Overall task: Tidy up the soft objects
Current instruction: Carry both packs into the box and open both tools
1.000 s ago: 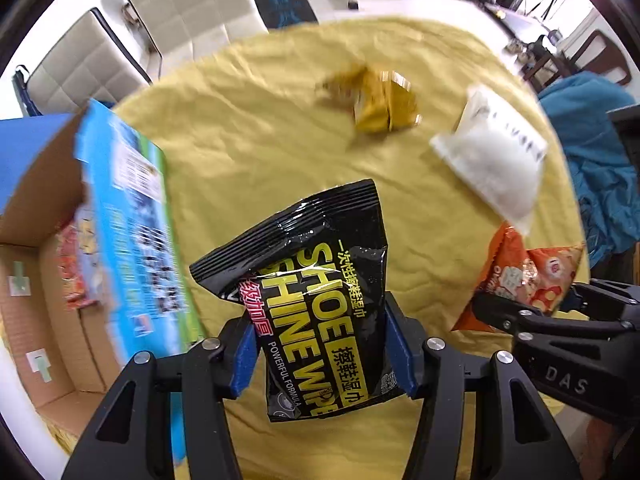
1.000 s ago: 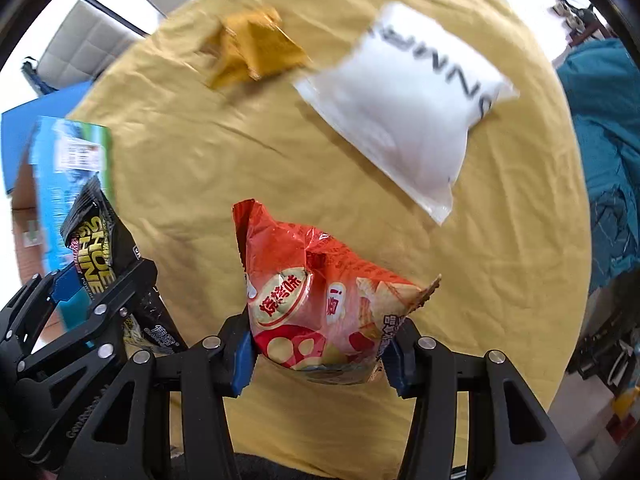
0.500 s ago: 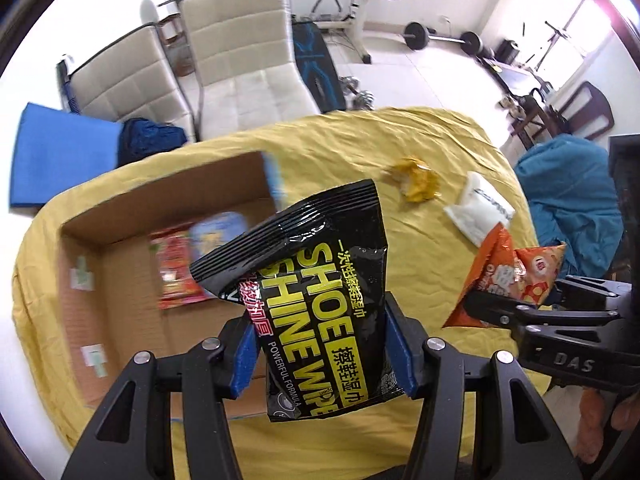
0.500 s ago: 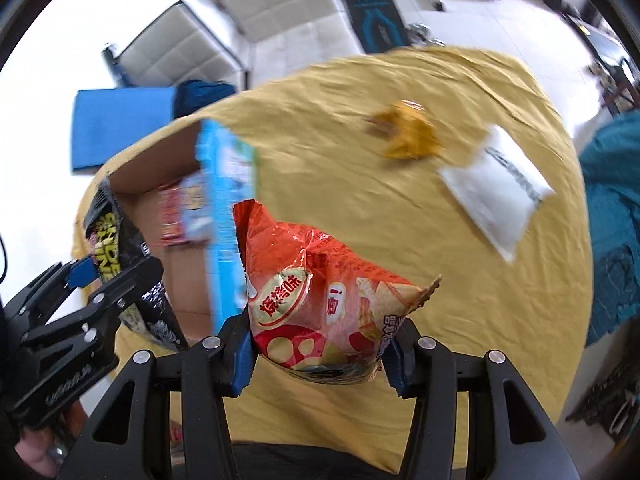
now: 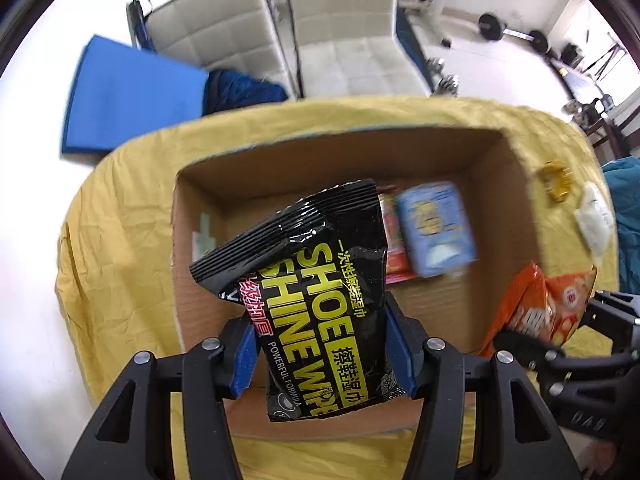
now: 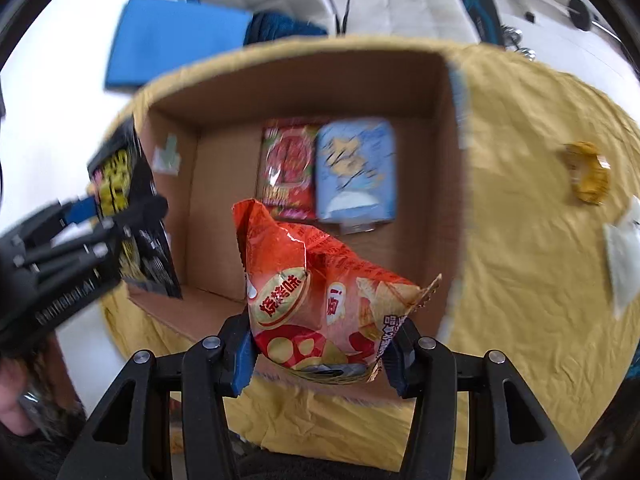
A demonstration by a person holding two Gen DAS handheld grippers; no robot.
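Table (image 5: 120, 208) covered in a wrinkled yellow cloth; on it sits an open cardboard box (image 5: 496, 208), flaps up, brown inside, blue print on its outer wall seen in the right wrist view (image 6: 458, 92).

In the box, on the floor toward the far wall: a light blue pack (image 5: 438, 230) (image 6: 356, 170), and touching its left side a red snack pack (image 6: 288, 168), which the left wrist view mostly hides behind the held pouch (image 5: 394, 240). Both lie flat. Small green-and-white labels are stuck on the box's left inner wall (image 6: 166, 156).

Left gripper (image 5: 322, 354): blue pads clamped on the lower sides of a black shoe shine wipes pouch (image 5: 320, 296), glossy, yellow "SHOE SHINE WIPES" lettering, crimped top edge tilted up-left. Pouch hangs in the air over the near-left part of the box; also visible at the left edge of the right wrist view (image 6: 132, 216).

Right gripper (image 6: 318, 354): pads clamped on the bottom of an orange-red chip bag (image 6: 320, 288), puffy, creased, top seam pointing up-left. Held above the near edge of the box; shows at the right in the left wrist view (image 5: 540, 308).

Outside the box, on the cloth to the right: a white pouch (image 6: 624, 256) (image 5: 596, 220) and, just beyond it, a small crumpled yellow wrapper (image 6: 588, 172) (image 5: 556, 180), near each other, well apart from the box.
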